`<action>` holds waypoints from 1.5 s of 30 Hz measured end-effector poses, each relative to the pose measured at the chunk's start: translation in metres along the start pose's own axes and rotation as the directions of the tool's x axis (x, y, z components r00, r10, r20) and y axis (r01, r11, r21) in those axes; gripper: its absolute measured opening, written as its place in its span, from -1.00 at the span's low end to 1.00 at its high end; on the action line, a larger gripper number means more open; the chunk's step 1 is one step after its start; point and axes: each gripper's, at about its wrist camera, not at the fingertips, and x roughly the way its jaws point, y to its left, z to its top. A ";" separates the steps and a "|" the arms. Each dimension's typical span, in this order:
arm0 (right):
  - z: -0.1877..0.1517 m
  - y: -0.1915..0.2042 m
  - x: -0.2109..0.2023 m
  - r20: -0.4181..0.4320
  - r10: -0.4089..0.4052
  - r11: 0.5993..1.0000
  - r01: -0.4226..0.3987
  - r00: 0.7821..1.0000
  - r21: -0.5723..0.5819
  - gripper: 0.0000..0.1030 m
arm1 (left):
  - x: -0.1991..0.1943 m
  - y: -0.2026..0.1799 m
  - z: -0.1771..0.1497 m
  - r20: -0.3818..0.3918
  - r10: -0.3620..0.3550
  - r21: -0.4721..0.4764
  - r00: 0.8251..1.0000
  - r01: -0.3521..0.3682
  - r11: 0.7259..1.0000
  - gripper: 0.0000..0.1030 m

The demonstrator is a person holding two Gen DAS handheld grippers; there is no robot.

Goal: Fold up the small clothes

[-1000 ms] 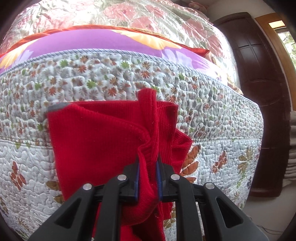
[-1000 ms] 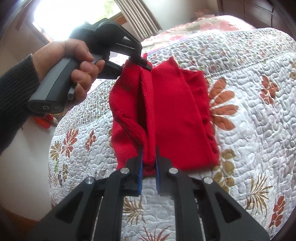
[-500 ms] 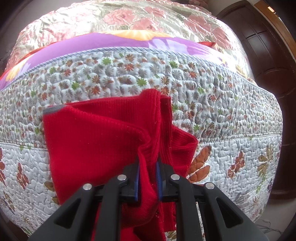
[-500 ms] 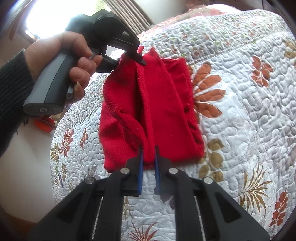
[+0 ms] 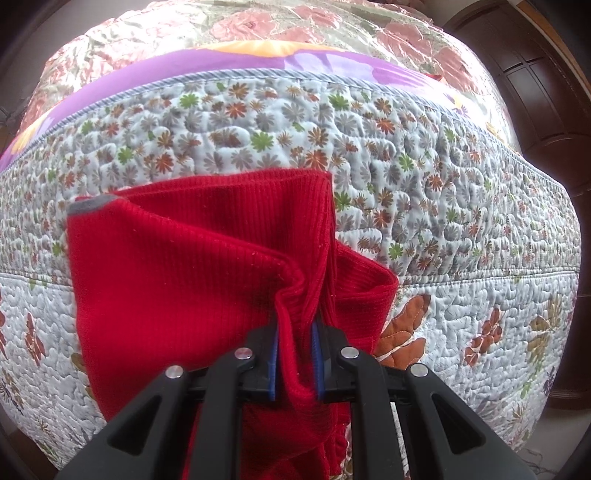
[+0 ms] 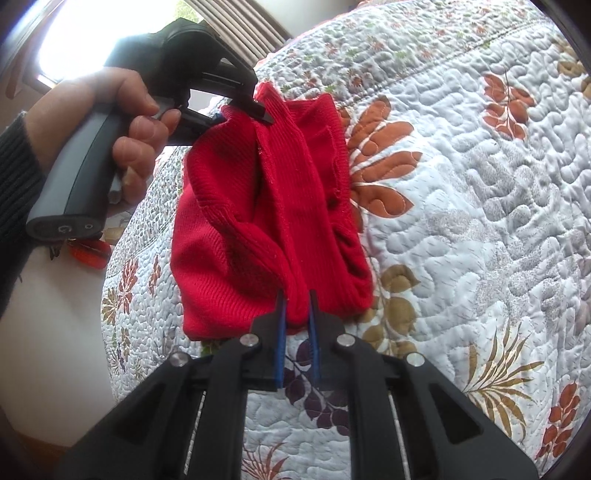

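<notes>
The left tool [image 5: 295, 363] is closed on a bunched fold of the red knitted garment [image 5: 192, 277]; the cloth is pressed between its two blue pads and rises out of them as a thick ridge. In the right wrist view the same left tool [image 6: 260, 110] appears at the far end of the garment, and a hand [image 6: 110, 122] with a dark ribbed sleeve [image 6: 16, 177] grips its grey handle.

The right tool [image 6: 295, 314] is also closed, and it pinches the near edge of the red knitted garment [image 6: 266, 221] between its blue pads. So the garment is caught at two opposite ends, one tool at each end.

Between the tools the garment is folded lengthwise, with a seam that runs along the middle and one side rolled into a loose bulge. A small grey patch [image 5: 90, 205] shows at one corner in the left wrist view. The garment hangs at the side edge of the bed, in front of the quilted cover [image 6: 461, 184], and I cannot tell how much of it rests on the cover.

The cover is pale with leaf and flower prints; an orange leaf print [image 6: 380, 140] lies just beside the garment. Farther away on the bed there is a purple and orange sheet [image 5: 258, 55], and beyond it a blanket with pink flowers [image 5: 314, 22]. A dark wooden door [image 5: 543, 92] stands at the right, and a bright window [image 6: 92, 33] is behind the hand.
</notes>
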 end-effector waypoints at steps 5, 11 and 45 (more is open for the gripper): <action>0.000 -0.010 0.009 -0.025 0.007 1.000 -0.006 1.000 0.024 -0.82 | 0.006 0.001 0.001 0.007 -0.038 -0.036 0.999 0.038 0.999 -0.44; -0.003 -0.033 0.028 -0.111 0.041 0.996 -0.032 0.993 0.088 -0.47 | -0.027 -0.001 0.003 0.123 -0.142 -0.035 0.982 0.147 0.989 0.26; 0.152 -0.077 0.078 -0.078 0.432 0.844 -0.372 0.899 0.387 -0.76 | -0.023 0.076 -0.161 -0.063 -0.500 0.182 0.864 0.502 0.845 0.34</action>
